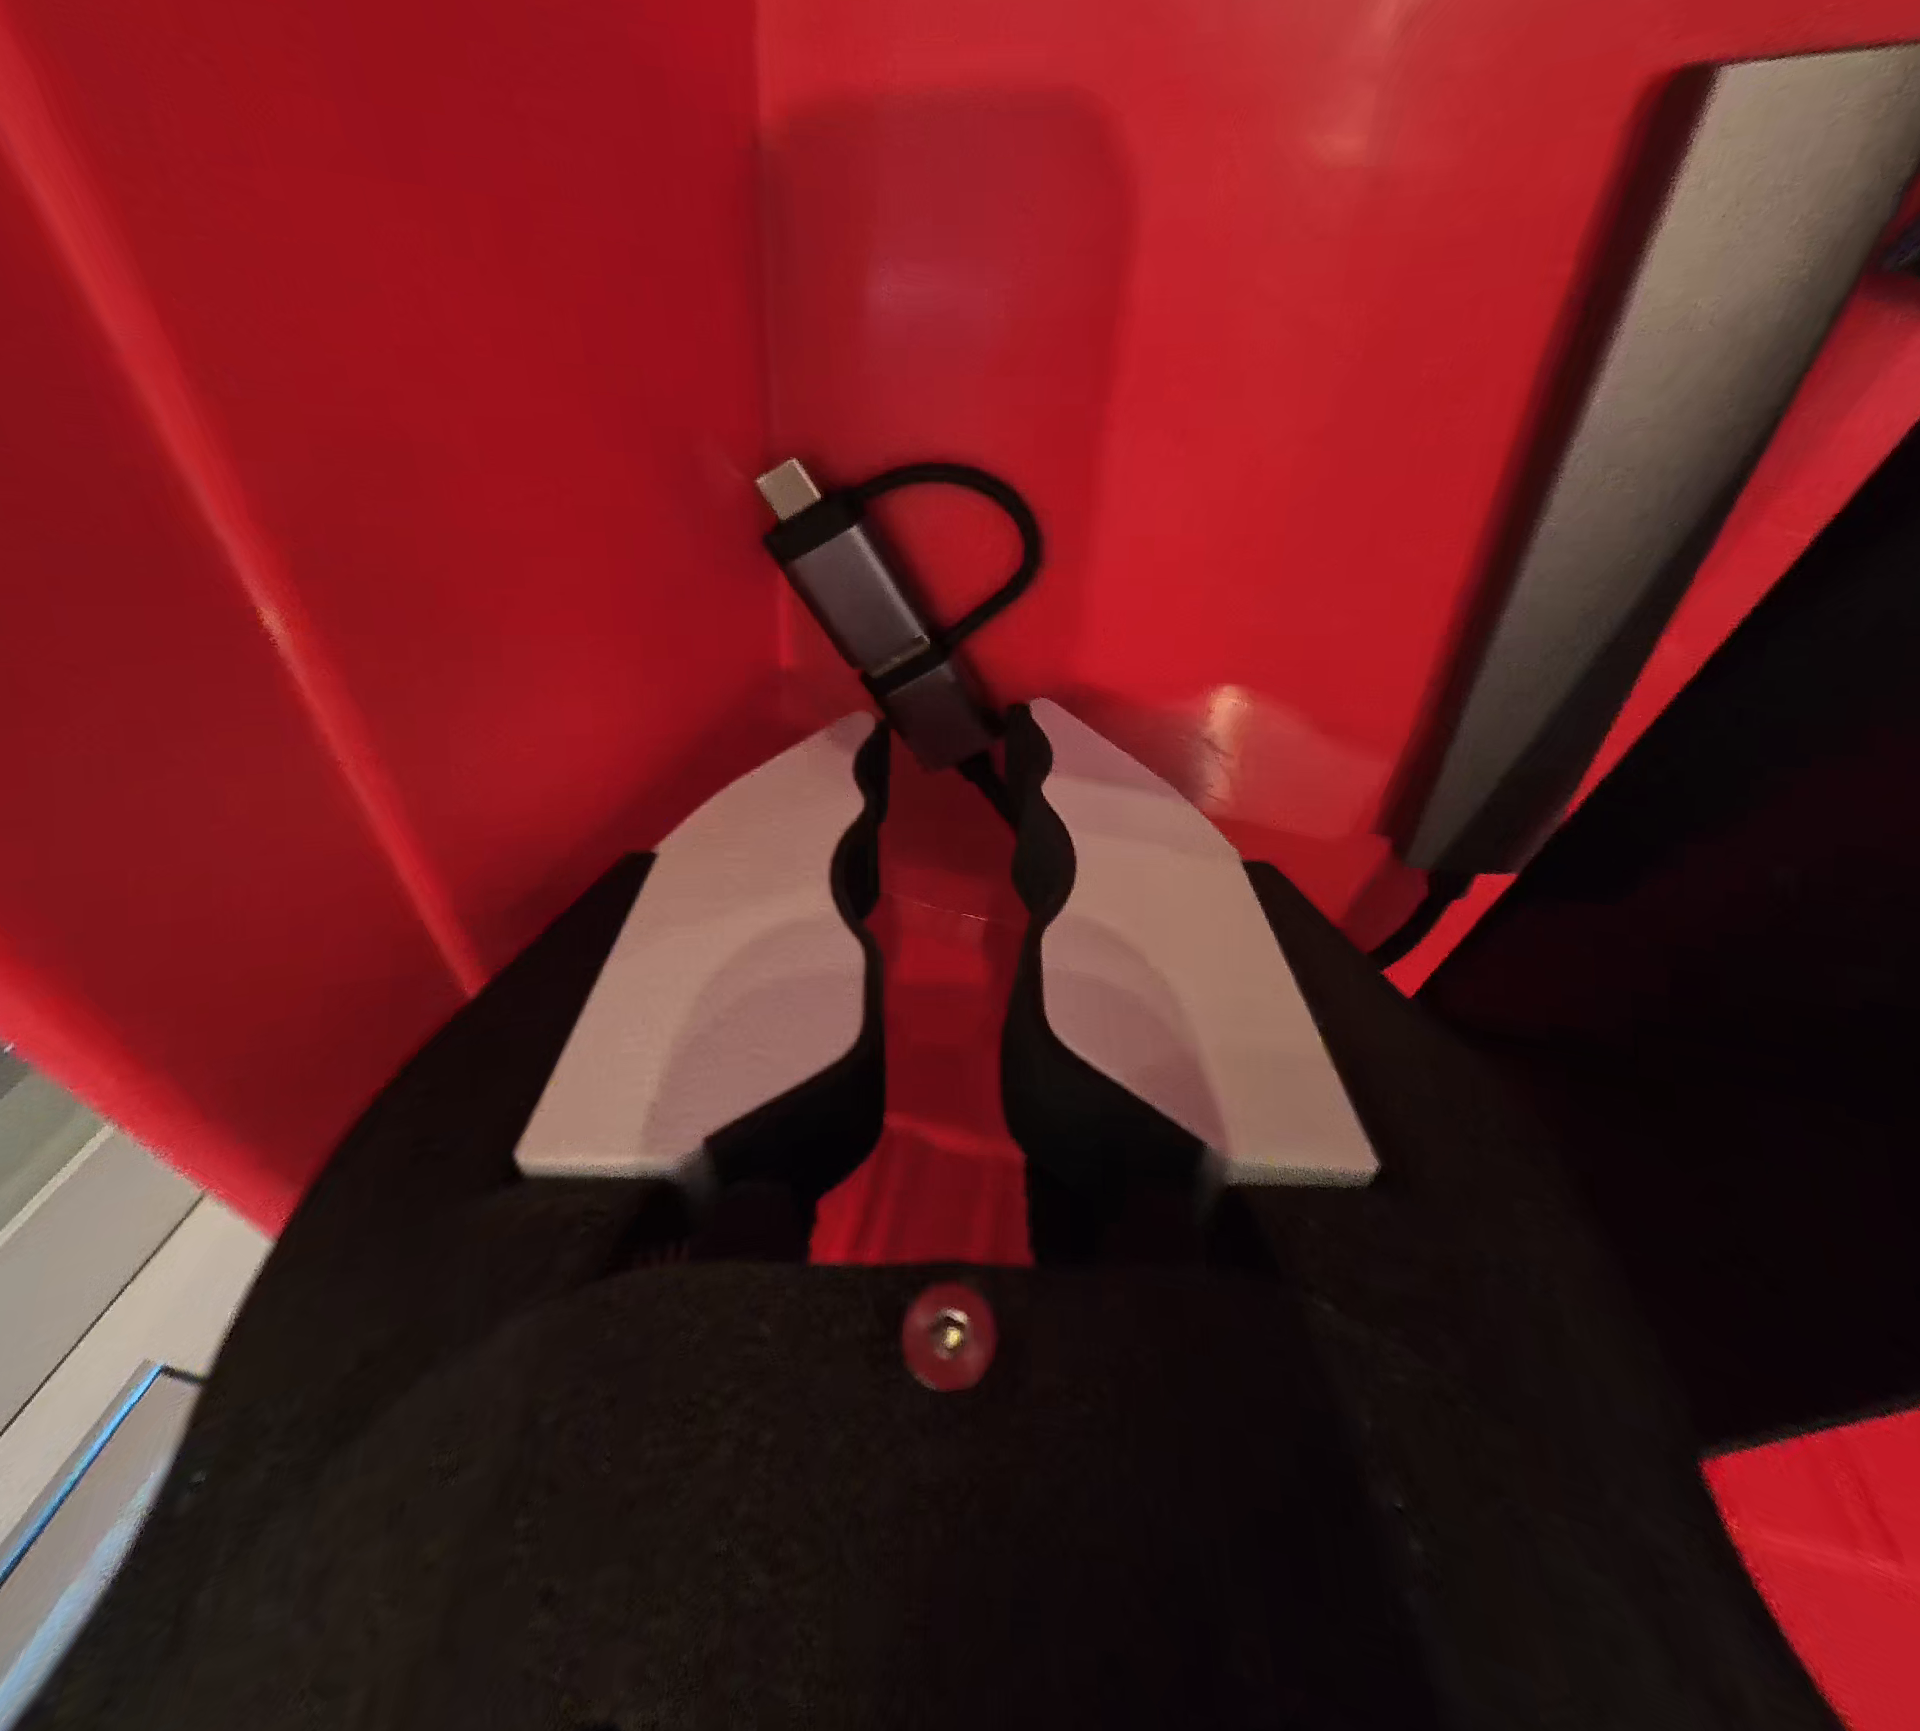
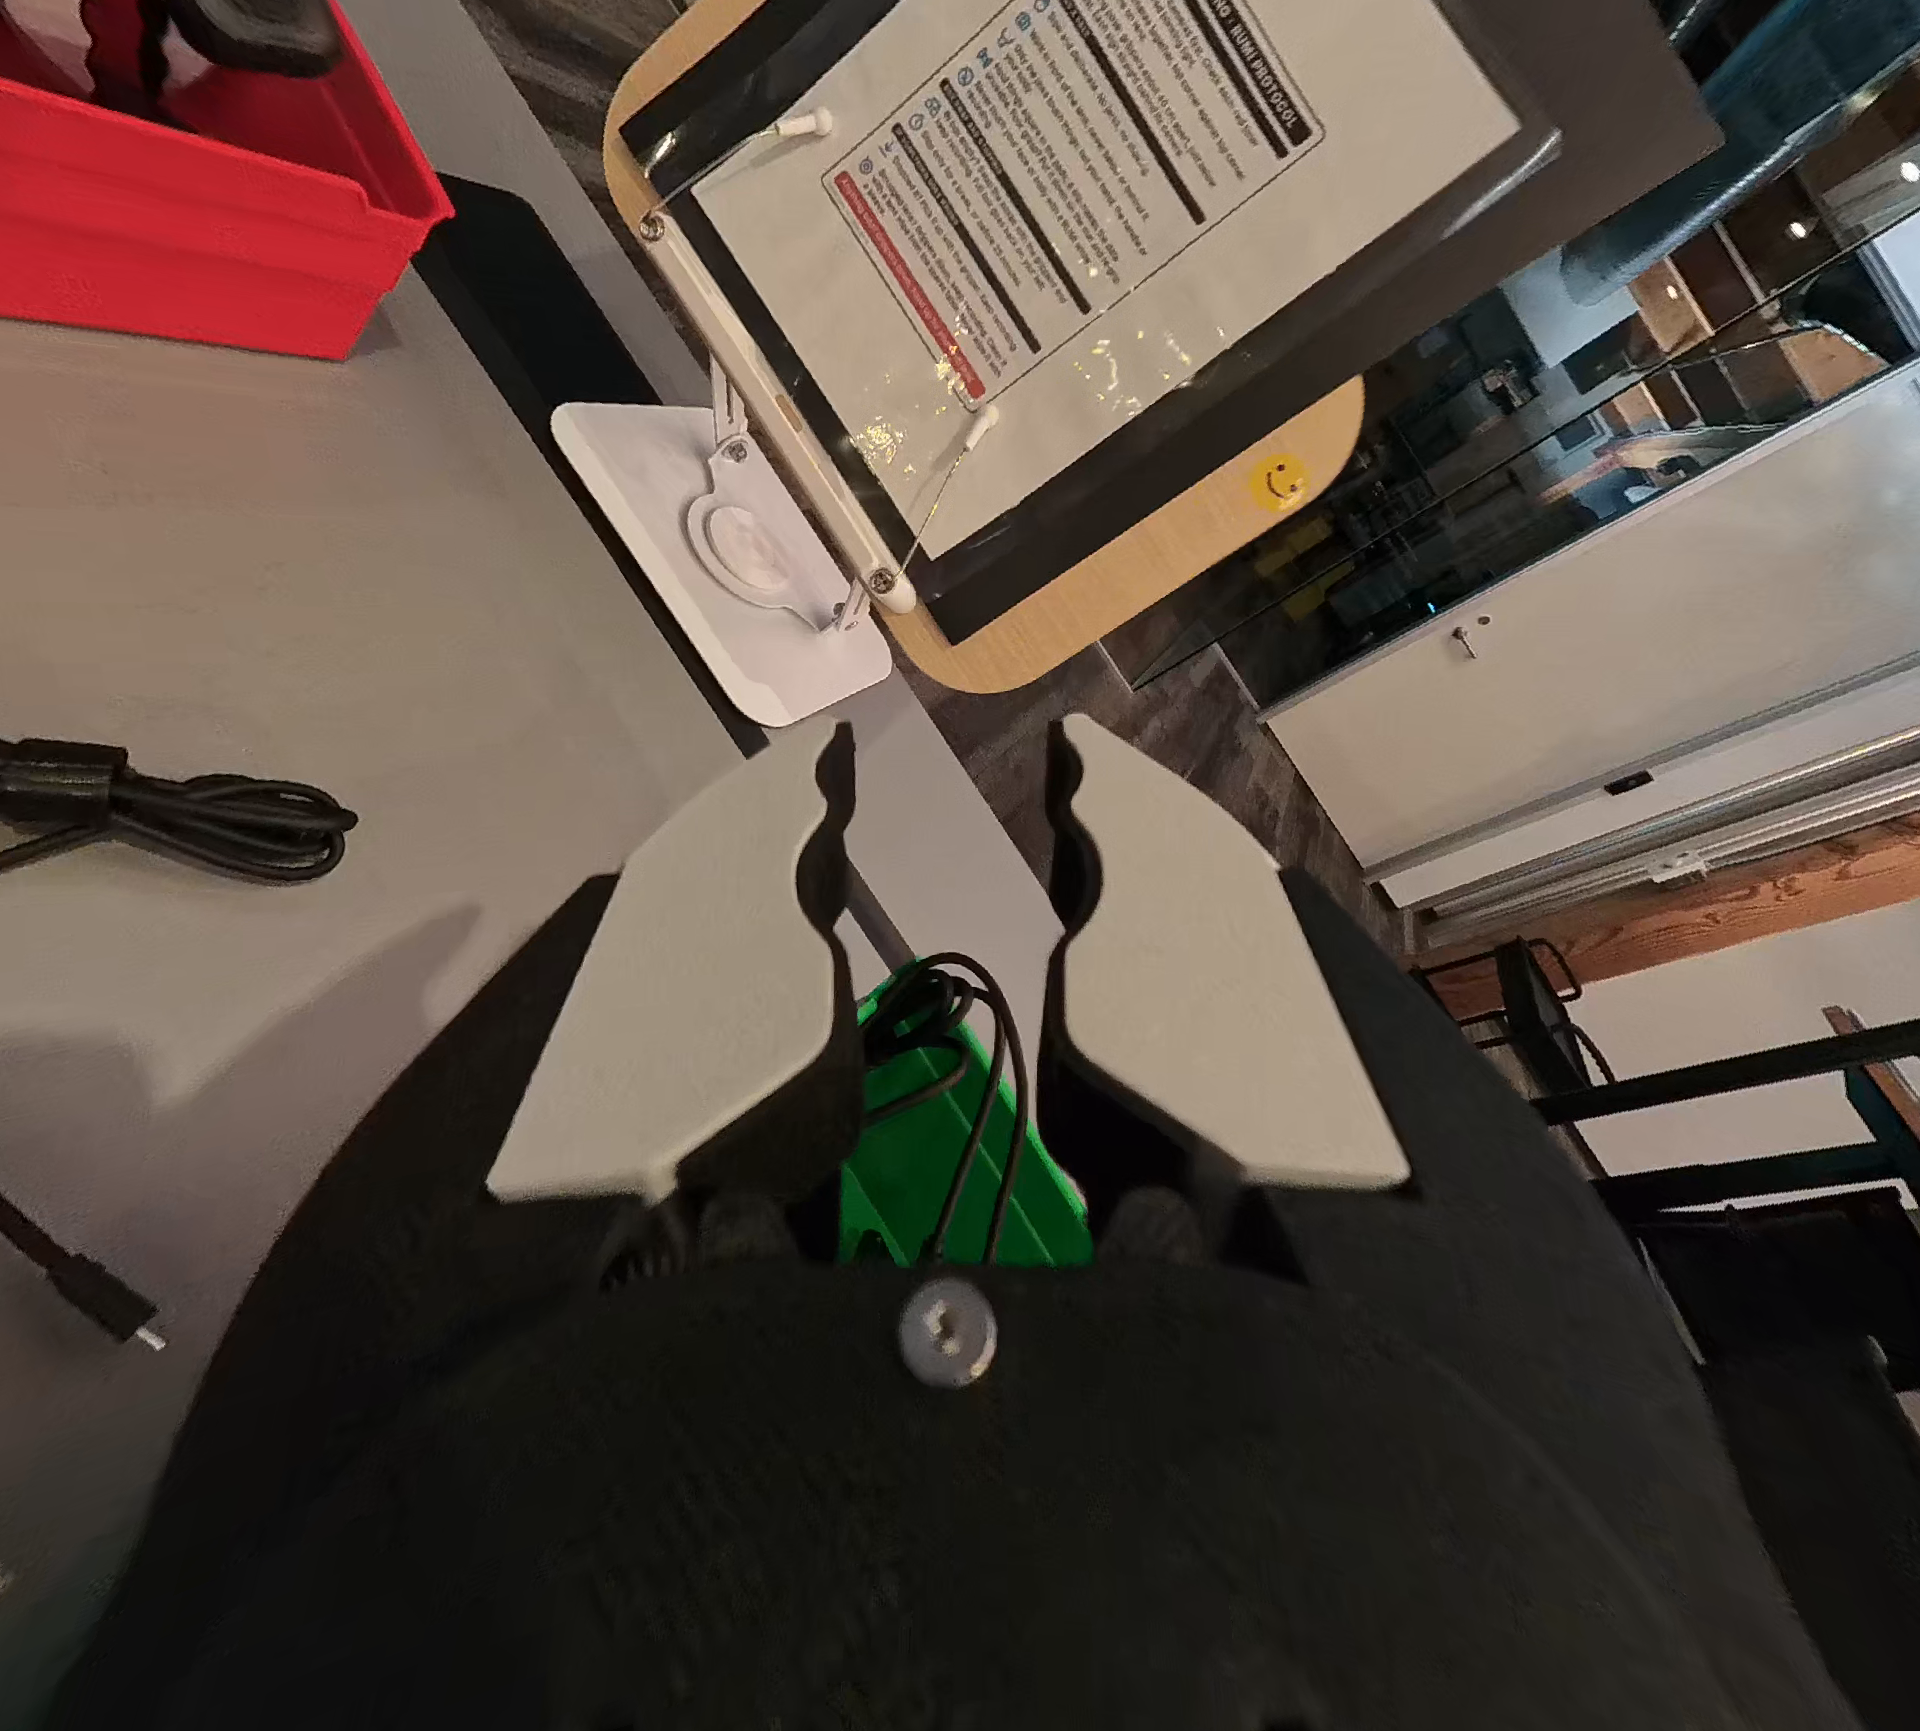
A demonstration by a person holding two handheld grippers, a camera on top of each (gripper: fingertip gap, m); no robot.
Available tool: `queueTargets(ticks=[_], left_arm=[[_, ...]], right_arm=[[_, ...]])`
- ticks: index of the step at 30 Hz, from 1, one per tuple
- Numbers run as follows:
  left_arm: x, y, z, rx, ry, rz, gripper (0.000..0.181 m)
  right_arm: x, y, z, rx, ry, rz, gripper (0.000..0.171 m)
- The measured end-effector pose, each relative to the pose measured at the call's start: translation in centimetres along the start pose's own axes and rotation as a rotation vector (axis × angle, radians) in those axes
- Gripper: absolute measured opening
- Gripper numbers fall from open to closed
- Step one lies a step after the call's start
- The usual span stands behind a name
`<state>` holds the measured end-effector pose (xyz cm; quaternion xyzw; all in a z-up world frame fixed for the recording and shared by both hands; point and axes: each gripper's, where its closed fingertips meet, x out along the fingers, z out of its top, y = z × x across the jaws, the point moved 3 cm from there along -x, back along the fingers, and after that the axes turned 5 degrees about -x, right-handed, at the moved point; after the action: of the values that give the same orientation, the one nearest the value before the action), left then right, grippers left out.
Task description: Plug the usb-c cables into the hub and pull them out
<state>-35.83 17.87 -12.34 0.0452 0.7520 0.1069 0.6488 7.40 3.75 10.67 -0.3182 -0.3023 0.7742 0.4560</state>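
- The left gripper [image 1: 951, 720] is shown inside a glossy red plastic bin [image 1: 416, 331]; its pale fingers with wavy black pads [image 1: 1029, 808] are closed upon the rear grey shell of a usb-c cable plug [image 1: 862, 601].
- The plug's long axis is seen to run diagonally, from the fingertips up and to the left, the bare silver tip being directed toward the vertical fold in the bin wall.
- The plug is formed of two grey metal shells in line, joined by a short black tether loop [image 1: 987, 507] curving on the right.
- A flat, matte grey slab, taken to be the hub [image 1: 1683, 455], is seen leaning against the bin wall at the right edge, well apart from the plug; a dark cord leaves its lower end.
- In the right wrist view, the right gripper [image 2: 951, 736] is shown with its fingers parted and nothing between them, above a grey table [image 2: 312, 538].
- A coiled black cable [image 2: 208, 819] is seen lying on the table at the left.
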Motion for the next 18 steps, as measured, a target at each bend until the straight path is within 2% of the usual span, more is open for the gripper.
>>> queueTargets(ticks=[10, 13, 18], left_arm=[[-0.1, -0.1, 0.3, 0.098, 0.100, 0.068, 0.019], [-1.0, 0.5, 0.1, 0.118, 0.135, 0.200, 0.019], [-5.0, 1.6, 0.5, 0.181, 0.148, 0.489, 0.019]], right_arm=[[0.3, 0.5, 0.0, -0.047, 0.020, 0.013, 0.036], [-0.1, 0.2, 0.2, -0.034, -0.005, 0.007, 0.036], [-0.6, -0.1, 0.6, -0.029, -0.030, 0.000, 0.036]])
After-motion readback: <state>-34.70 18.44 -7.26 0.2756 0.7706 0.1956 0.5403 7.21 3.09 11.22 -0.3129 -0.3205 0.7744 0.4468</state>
